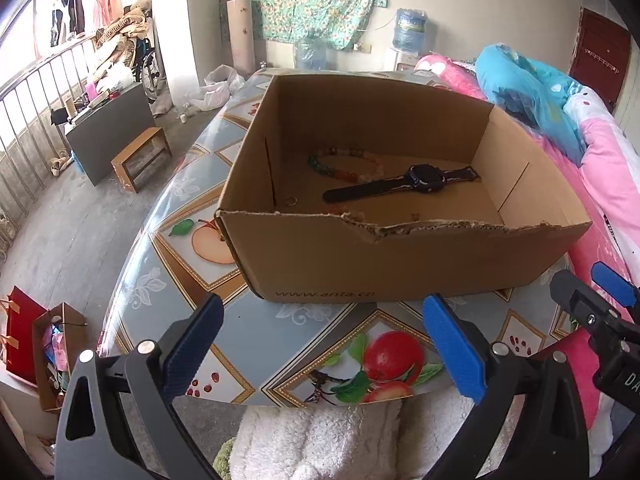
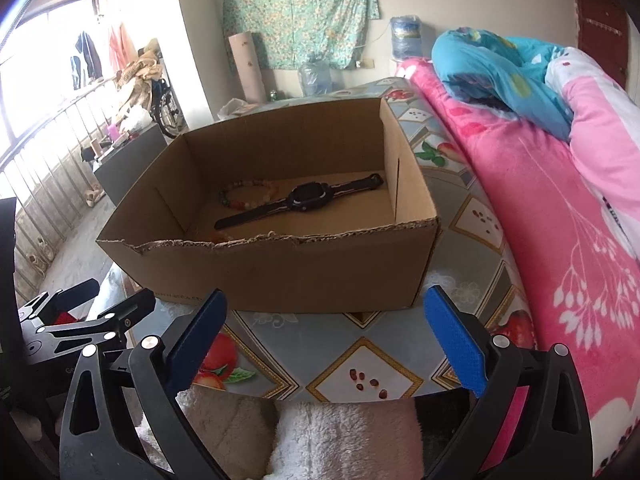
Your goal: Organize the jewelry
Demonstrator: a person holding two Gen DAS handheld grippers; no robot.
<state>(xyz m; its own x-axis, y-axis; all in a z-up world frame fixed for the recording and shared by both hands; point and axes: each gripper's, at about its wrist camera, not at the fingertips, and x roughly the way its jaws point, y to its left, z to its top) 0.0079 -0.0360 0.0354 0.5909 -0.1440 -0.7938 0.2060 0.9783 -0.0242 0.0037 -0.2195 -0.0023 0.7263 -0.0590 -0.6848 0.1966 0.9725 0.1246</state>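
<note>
An open cardboard box [image 1: 400, 256] [image 2: 288, 268] stands on the fruit-patterned table [image 1: 320, 344] [image 2: 360, 360]. Inside lie a black watch [image 1: 404, 184] [image 2: 298, 200], a beaded bracelet [image 1: 344, 166] [image 2: 248, 196] and a small ring [image 1: 291, 201]. My left gripper [image 1: 324, 344] is open and empty, at the table's near edge in front of the box. My right gripper [image 2: 326, 340] is open and empty, also in front of the box. The right gripper shows at the right edge of the left wrist view [image 1: 600, 304]; the left one shows at the left of the right wrist view [image 2: 80, 312].
A white fluffy towel [image 1: 320, 440] [image 2: 344, 436] lies below the table's near edge. A bed with pink [image 2: 540, 200] and blue bedding [image 1: 528, 92] runs along the right side. Paper bags [image 1: 44, 352] and a small wooden stool [image 1: 140, 156] stand on the floor at left.
</note>
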